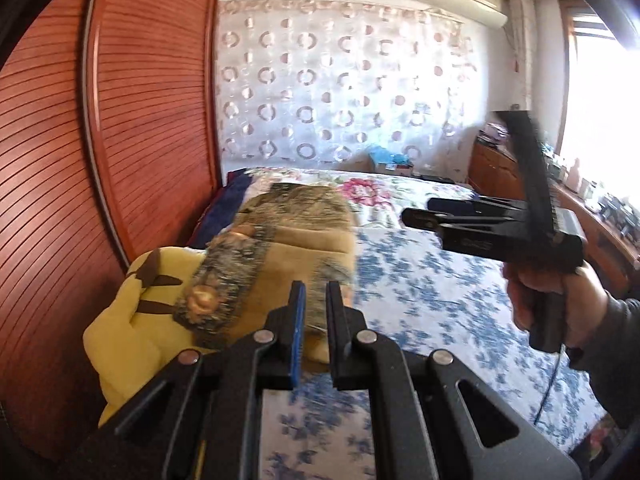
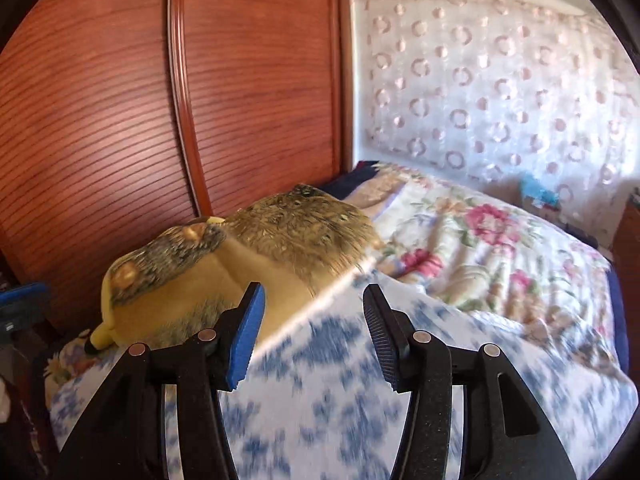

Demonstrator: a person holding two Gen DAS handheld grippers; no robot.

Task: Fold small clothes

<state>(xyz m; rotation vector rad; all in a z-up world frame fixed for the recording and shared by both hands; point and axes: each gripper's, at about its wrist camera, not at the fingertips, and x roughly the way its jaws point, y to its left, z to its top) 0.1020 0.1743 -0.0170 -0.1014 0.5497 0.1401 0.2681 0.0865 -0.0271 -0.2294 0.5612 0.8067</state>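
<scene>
Fingers: our left pair nearly closed, our right pair standing wide.

We see our left gripper (image 1: 316, 292) with only a narrow gap and no cloth clearly pinched in it; our right gripper (image 2: 312, 300) is spread over the blue-flowered bedspread (image 2: 340, 400), holding nothing. We find the tan printed garment (image 1: 280, 236) folded on the bed beside the wooden wardrobe (image 1: 140, 100), lying partly over a yellow garment (image 1: 128, 320).
</scene>
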